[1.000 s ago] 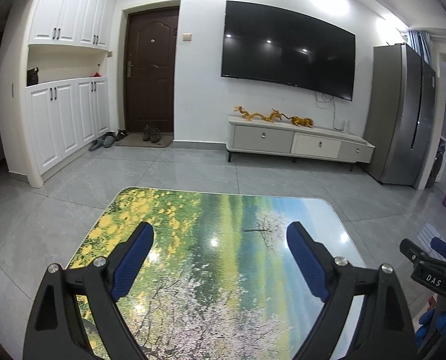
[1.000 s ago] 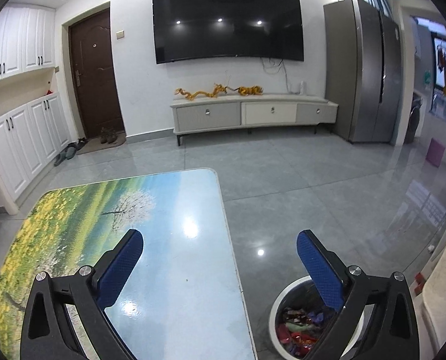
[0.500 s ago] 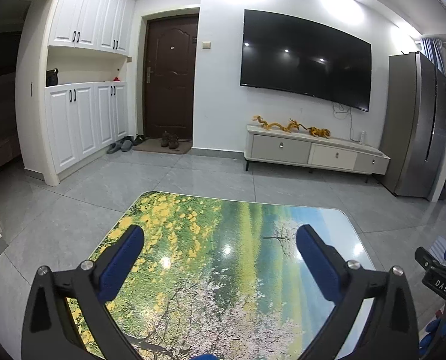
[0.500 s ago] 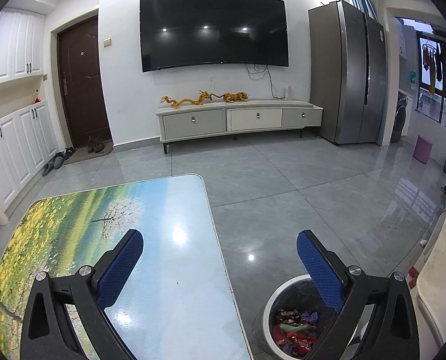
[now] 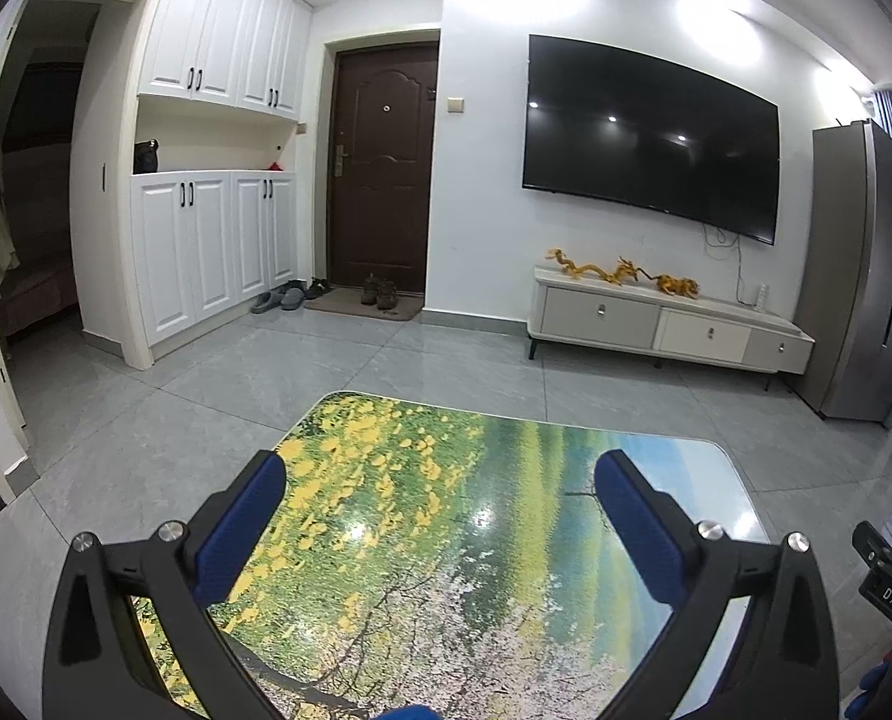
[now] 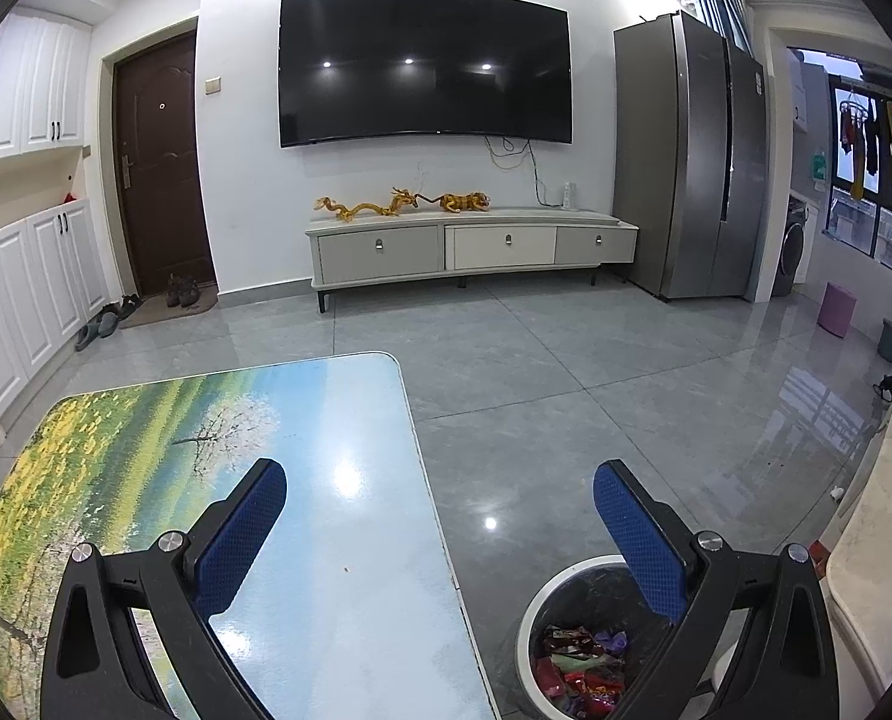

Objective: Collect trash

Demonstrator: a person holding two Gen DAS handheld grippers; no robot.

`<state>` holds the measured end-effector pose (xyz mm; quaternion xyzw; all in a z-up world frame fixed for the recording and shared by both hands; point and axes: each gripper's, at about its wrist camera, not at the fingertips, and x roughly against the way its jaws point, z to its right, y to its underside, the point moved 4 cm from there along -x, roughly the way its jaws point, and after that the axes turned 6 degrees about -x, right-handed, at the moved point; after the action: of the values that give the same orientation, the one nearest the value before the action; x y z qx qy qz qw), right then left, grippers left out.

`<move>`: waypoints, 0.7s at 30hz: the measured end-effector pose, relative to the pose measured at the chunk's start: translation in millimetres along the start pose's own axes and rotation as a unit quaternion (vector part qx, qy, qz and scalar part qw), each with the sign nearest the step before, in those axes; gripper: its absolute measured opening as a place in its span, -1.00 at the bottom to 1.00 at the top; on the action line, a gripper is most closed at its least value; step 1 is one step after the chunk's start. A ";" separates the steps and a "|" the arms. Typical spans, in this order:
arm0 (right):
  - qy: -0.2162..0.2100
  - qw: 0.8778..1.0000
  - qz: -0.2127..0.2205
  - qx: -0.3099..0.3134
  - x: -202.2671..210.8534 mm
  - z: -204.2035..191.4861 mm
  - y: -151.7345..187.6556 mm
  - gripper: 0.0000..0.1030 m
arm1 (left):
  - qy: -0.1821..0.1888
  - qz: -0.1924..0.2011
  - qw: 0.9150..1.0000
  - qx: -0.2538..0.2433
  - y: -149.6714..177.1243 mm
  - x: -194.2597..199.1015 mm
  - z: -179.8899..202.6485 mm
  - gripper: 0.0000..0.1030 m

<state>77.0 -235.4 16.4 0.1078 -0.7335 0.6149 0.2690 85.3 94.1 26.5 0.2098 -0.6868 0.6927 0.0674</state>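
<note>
Landscape-print table (image 5: 446, 510), wall television (image 6: 422, 66), low cabinet (image 6: 470, 246), grey refrigerator (image 6: 686, 162), dark door (image 5: 380, 168)

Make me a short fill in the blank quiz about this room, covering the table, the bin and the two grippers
1. The trash can stands on the ____ beside the table.
2. Both the left gripper and the right gripper are ____, holding nothing.
3. The wrappers lie inside the ____.
4. The TV hangs above a low ____.

Missing words: floor; open; trash can; cabinet
</note>
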 end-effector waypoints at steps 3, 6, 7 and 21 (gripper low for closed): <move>0.001 1.000 0.004 0.002 -0.1 -1.6 0.3 1.00 | -0.003 0.003 1.000 0.001 0.3 0.9 -0.9 1.00; 0.003 1.000 0.010 0.005 0.5 -2.5 0.5 1.00 | -0.003 0.002 1.000 0.000 1.6 0.6 -1.8 1.00; 0.003 1.000 0.011 0.005 0.6 -2.4 0.5 1.00 | -0.003 0.002 1.000 0.000 2.2 0.7 -1.5 1.00; 0.004 1.000 0.024 0.005 6.1 -0.7 1.6 1.00 | -0.003 0.003 1.000 -0.009 5.6 0.2 0.7 1.00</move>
<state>71.3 -233.3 18.4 0.0891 -0.7320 0.6249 0.2565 83.1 93.1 21.5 0.2089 -0.6936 0.6864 0.0651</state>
